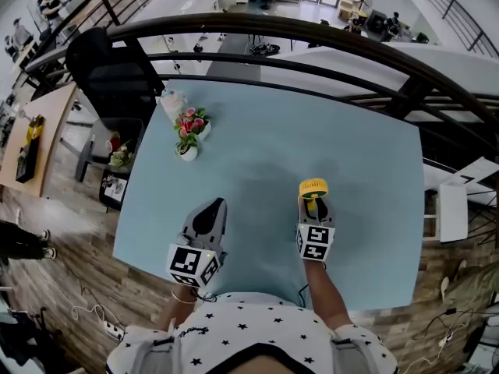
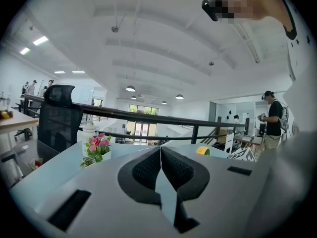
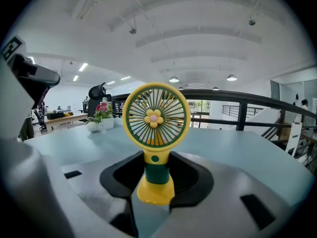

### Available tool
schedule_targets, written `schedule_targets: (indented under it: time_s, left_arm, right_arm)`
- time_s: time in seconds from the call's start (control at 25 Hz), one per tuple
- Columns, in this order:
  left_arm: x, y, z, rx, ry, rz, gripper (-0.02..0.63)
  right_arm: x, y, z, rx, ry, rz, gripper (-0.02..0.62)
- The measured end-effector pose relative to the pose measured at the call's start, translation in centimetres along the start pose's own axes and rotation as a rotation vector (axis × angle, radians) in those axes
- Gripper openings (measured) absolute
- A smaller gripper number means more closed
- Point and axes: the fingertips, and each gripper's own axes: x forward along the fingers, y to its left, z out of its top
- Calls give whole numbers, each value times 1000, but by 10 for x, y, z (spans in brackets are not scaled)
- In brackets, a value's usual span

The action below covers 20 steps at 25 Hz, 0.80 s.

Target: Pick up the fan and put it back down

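A small yellow and green fan (image 1: 313, 188) with a flower at its hub stands upright between the jaws of my right gripper (image 1: 314, 205), over the right half of the pale blue table (image 1: 366, 154). In the right gripper view the fan (image 3: 156, 115) faces me and the black pads of the right gripper (image 3: 156, 171) press on both sides of its green stem. I cannot tell if its yellow base touches the table. My left gripper (image 1: 210, 211) sits near the table's front left, shut with nothing in it; its pads (image 2: 148, 167) meet at the tips.
A small pot of pink flowers (image 1: 189, 135) and a white bottle (image 1: 171, 102) stand at the table's far left. A dark curved railing (image 1: 312, 31) runs behind the table. A black office chair (image 1: 109, 68) stands at the left. A person (image 2: 271, 120) stands far right.
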Motion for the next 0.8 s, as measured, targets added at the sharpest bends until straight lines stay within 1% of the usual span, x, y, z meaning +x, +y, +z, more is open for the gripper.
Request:
schedule_targets:
  time_s: [0.32,0.8]
  left_arm:
    - [3,2,1,-6,-4,3,29]
    - [1,4,0,-2,-5,2,29]
  right_arm:
    - [5,0,-6,-4,20,-2,155]
    - [8,1,-20,15,51,-7,155]
